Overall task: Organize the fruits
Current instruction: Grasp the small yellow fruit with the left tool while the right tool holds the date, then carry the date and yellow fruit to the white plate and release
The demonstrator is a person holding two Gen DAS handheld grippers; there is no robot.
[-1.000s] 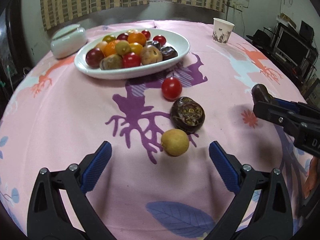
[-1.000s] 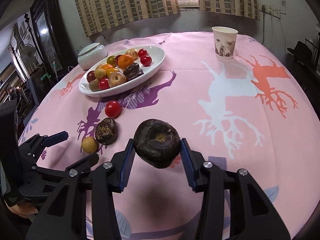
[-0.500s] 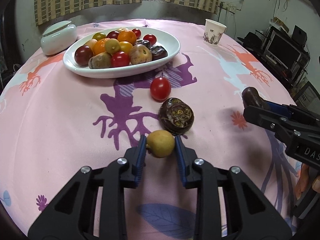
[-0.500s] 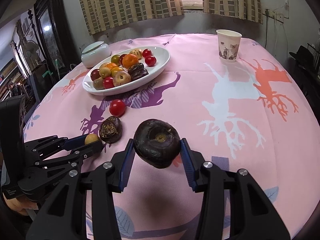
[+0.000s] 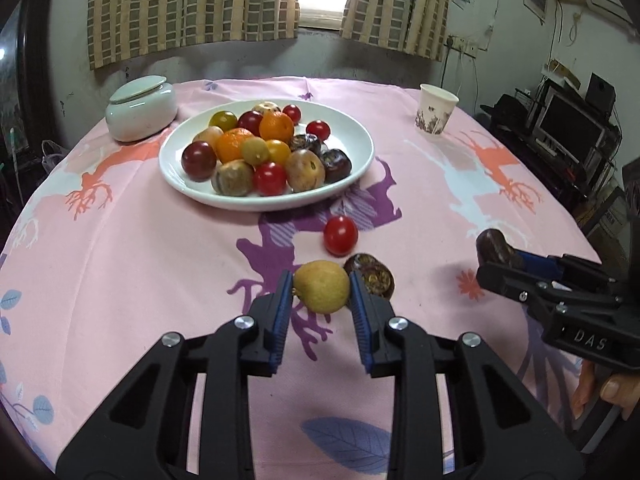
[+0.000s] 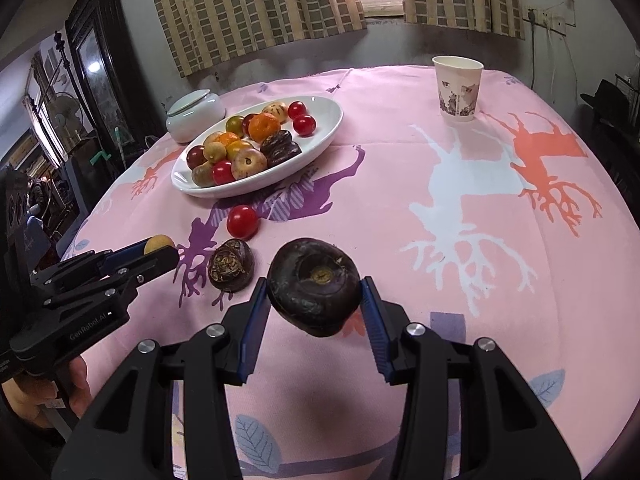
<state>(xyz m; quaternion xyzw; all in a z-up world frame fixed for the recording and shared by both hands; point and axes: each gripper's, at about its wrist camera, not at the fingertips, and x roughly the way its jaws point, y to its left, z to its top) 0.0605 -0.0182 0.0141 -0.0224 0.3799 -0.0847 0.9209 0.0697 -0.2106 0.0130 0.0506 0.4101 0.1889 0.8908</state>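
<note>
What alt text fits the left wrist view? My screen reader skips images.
The left gripper is shut on a small yellow fruit above a pink tablecloth. Beyond lie a red tomato, a dark fruit and a white plate of fruit.

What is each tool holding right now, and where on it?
Left tool: yellow fruit, pinched at its sides. Right tool: dark fruit, likewise.
</note>
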